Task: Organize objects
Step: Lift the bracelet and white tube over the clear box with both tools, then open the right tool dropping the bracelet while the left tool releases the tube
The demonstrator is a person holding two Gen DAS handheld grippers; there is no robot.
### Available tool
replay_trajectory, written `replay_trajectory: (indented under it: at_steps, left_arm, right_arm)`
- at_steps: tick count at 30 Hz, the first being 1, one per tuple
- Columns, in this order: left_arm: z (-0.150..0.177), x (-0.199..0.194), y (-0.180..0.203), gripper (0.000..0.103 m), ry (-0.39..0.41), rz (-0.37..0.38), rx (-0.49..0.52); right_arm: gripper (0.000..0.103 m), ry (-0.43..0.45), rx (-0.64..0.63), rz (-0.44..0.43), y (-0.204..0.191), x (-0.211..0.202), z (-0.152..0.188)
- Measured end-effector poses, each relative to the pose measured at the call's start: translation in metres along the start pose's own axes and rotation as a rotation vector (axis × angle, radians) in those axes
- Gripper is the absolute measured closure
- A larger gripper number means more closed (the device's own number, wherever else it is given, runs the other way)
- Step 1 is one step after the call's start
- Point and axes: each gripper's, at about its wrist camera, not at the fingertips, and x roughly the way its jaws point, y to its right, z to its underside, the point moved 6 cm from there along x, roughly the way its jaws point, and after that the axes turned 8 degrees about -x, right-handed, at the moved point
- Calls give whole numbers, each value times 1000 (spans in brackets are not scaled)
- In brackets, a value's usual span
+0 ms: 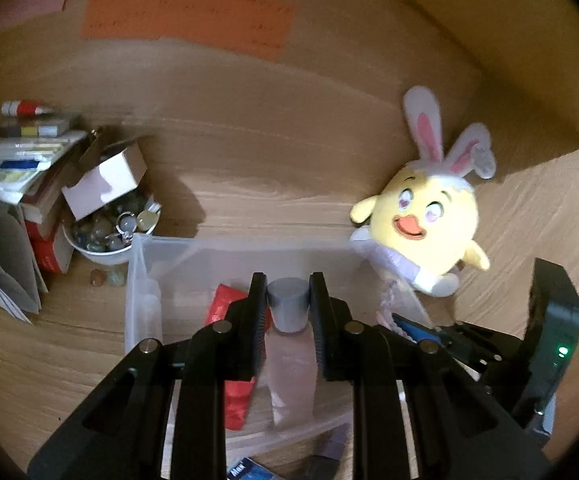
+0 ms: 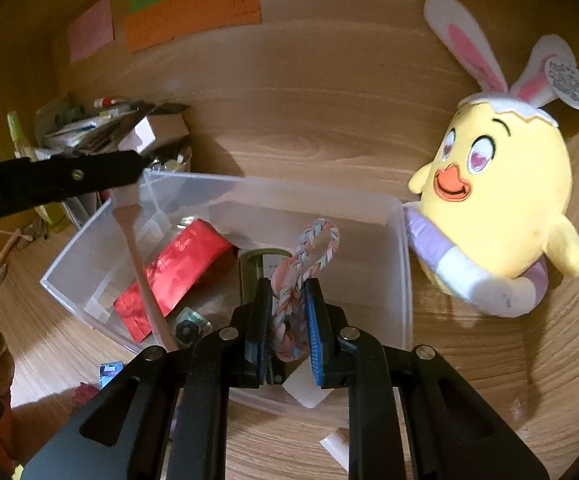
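Holding a red packet [image 2: 173, 276] and perhaps a jar — clear bin [image 2: 403, 248]

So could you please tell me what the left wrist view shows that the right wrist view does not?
Only the left wrist view shows the left gripper shut on a pink bottle with a grey cap, and a white bowl of stones. Only the right wrist view shows the right gripper shut on a braided rope. Both show the clear bin, red packet and yellow plush chick.
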Motion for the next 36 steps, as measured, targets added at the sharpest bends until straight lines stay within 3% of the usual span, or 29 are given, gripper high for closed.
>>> replay_trajectory:
  at_steps: [5, 10, 14, 19, 21, 27, 30, 32, 36]
  left_arm:
    - [4, 12, -11, 82, -34, -59, -5]
    - [8, 20, -20, 60, -50, -120, -12]
    - [7, 15, -21, 58, -46, -128, -11]
    - [5, 1, -18, 40, -14, -145, 9]
    - [4, -6, -16, 37, 1, -155, 24]
    - [7, -26, -14, 26, 30, -176, 63]
    - [10, -35, -13, 14, 37, -184, 70]
    - [12, -41, -11, 13, 45, -190, 81]
    - [19, -52, -9, 7, 56, -216, 115]
  right_arm:
    - [88, -20, -16, -8, -5, 6, 2]
    - [86, -37, -40, 1, -9, 9, 4]
    - [67, -38, -56, 23, -10, 9, 5]
    - [55, -12, -66, 47, -11, 1, 1]
    - [43, -6, -68, 57, -12, -1, 0]
    - [33, 10, -77, 73, -14, -11, -1]
    - [27, 20, -82, 85, -15, -18, -2]
    - [21, 27, -82, 91, -15, -24, -1]
    - [21, 37, -98, 104, -15, -36, 2]
